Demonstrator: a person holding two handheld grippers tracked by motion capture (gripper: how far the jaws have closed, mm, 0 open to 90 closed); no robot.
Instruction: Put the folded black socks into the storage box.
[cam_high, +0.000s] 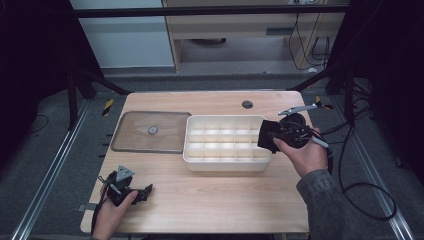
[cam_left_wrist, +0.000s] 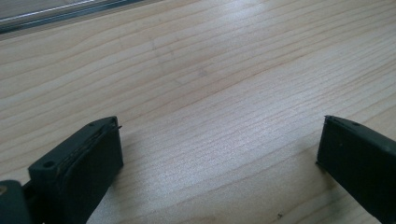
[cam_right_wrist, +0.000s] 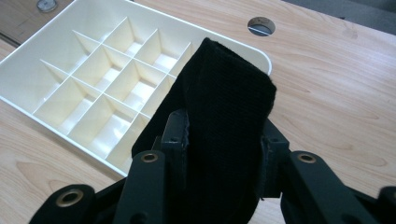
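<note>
A cream divided organizer tray (cam_high: 195, 153) with several empty compartments stands mid-table; the right gripper view shows its wall (cam_right_wrist: 18, 105). My right gripper (cam_high: 267, 136) hovers over the tray's right end, shut on a folded black cloth (cam_high: 266, 135). In the right gripper view the black cloth (cam_right_wrist: 224, 116) stands up between the jaws, pinched from both sides, above the tray's near corner. My left gripper (cam_high: 146, 192) rests low at the table's front left, pointing right. In the left gripper view its jaws stand wide apart over bare wood, left gripper (cam_left_wrist: 219, 154) open with nothing between them.
A clear flat lid (cam_high: 149, 131) with a small round knob lies left of the tray. A cable hole (cam_high: 247, 104) sits in the wooden tabletop (cam_high: 215, 200) behind the tray. Cables trail off the table's right side, and metal rails run along both sides.
</note>
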